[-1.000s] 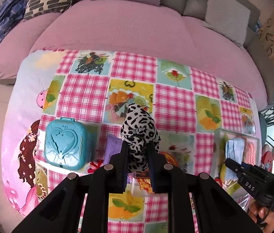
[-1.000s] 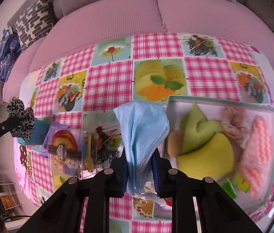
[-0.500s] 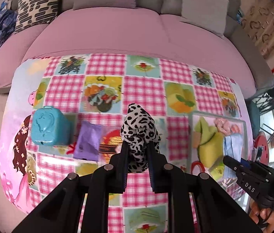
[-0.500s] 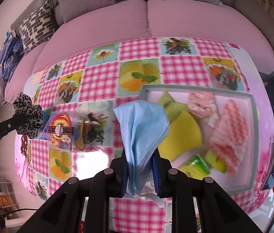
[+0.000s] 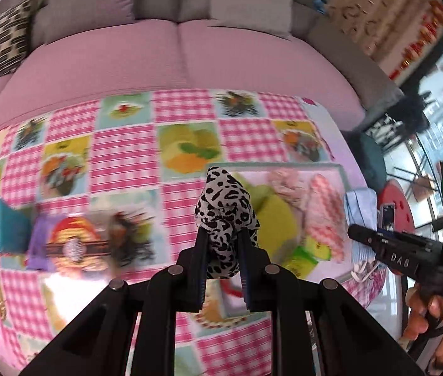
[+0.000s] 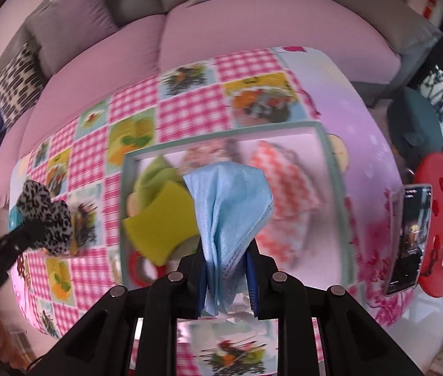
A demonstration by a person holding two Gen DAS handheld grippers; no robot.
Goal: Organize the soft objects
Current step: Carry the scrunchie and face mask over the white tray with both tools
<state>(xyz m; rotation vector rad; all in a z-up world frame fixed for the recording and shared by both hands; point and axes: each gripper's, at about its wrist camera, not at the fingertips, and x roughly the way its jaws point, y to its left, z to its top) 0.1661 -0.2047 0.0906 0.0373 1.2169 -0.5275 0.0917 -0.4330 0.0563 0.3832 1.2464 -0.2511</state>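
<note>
**Both grippers swing over toward the tray, each carrying a soft item**

Since a second ago both hands have travelled across the checked tablecloth (image 5: 121, 153) toward the tray (image 6: 331, 194): in the left wrist view the teal heart-shaped box (image 5: 0, 230), which sat just below the gripper earlier, has slid to the far side of the cloth from the tray, and the tray now lies directly beyond the fingers. In the right wrist view the tray has shifted from off to one side to squarely under the gripper.

The left gripper (image 5: 223, 250) has its jaws clamped on a leopard-print scrunchie (image 5: 224, 216), which stands bunched above the fingertips, just short of the tray's near-left corner. The right gripper (image 6: 227, 269) pinches a folded light-blue cloth (image 6: 227, 206) that fans out above the tray's middle. Already inside the tray lie a yellow-green sponge cloth (image 6: 161, 219), a red-and-white chevron cloth (image 6: 284, 194) and a pale pink bundle at the far wall; detail there is blurred.

Judging from this, the drop into the tray is next, and the risks are mostly about placement. The scrunchie hangs over the tray's edge rather than its floor, so an early release could leave it on the rim or the tablecloth. The blue cloth is loose and wide; let go from a height, it may unfold and drape over the wall. The two grippers are close together beside the tray and could bump if both descend at once.
</note>
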